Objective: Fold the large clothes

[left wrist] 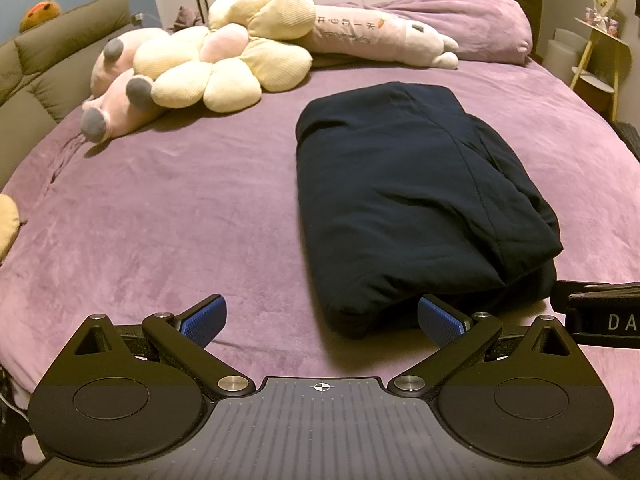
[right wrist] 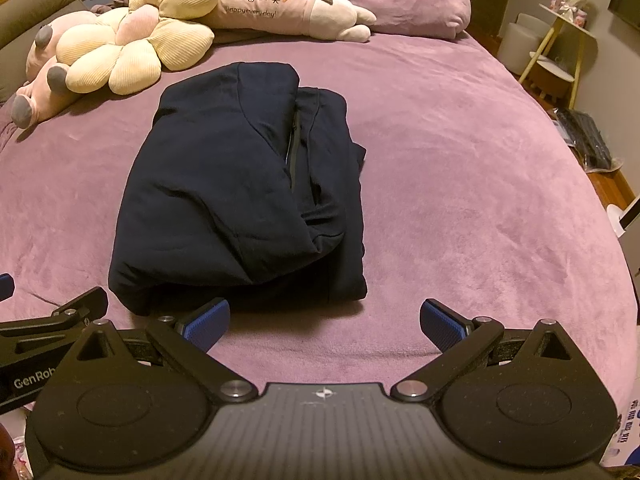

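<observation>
A dark navy garment [right wrist: 240, 184] lies folded in a thick bundle on a purple bed [right wrist: 460, 160], its long axis running from the lower frame toward the plush toys [right wrist: 132, 40] at upper left. Both the left claw [left wrist: 322, 320] and right claw [right wrist: 325, 322] hang spread and empty at its near end. A long pillow [right wrist: 264, 10] reads "Happy every day!"

Both wrist views sit low over the near edge of the purple plush bedspread [left wrist: 160, 208], facing its far end. They share the folded navy padded garment [right wrist: 240, 192] — right of centre from the left camera, left of centre from the right — and the cream corduroy flower cushion [left wrist: 224, 68].
</observation>
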### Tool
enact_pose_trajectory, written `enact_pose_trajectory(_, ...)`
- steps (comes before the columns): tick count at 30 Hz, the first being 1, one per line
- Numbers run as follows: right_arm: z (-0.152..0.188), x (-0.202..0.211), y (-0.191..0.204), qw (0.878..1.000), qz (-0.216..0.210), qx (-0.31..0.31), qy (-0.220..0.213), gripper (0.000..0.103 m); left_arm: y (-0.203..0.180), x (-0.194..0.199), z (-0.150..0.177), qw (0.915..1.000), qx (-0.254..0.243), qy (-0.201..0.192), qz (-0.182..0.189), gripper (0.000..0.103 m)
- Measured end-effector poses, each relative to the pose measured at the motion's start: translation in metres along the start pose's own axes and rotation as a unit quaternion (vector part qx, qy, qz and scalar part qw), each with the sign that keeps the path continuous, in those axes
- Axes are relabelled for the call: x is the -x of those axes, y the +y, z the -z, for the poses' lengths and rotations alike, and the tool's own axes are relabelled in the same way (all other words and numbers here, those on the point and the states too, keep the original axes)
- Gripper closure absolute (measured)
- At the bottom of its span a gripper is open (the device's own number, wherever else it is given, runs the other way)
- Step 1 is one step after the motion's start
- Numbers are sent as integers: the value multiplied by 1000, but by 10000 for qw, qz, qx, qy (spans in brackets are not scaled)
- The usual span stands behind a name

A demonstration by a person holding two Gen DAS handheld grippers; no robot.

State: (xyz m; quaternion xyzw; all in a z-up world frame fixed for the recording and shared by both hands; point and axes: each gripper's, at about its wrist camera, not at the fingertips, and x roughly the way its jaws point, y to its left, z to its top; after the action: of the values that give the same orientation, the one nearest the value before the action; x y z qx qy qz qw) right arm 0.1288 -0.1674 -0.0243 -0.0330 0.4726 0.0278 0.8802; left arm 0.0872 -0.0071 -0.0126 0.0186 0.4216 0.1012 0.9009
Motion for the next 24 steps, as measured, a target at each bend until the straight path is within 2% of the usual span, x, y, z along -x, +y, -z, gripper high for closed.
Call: enact_pose_trajectory(24, -1, 3, 0, 10000, -27, -18, -17, 2, -1, 0, -1, 10000, -66, 6, 18, 0)
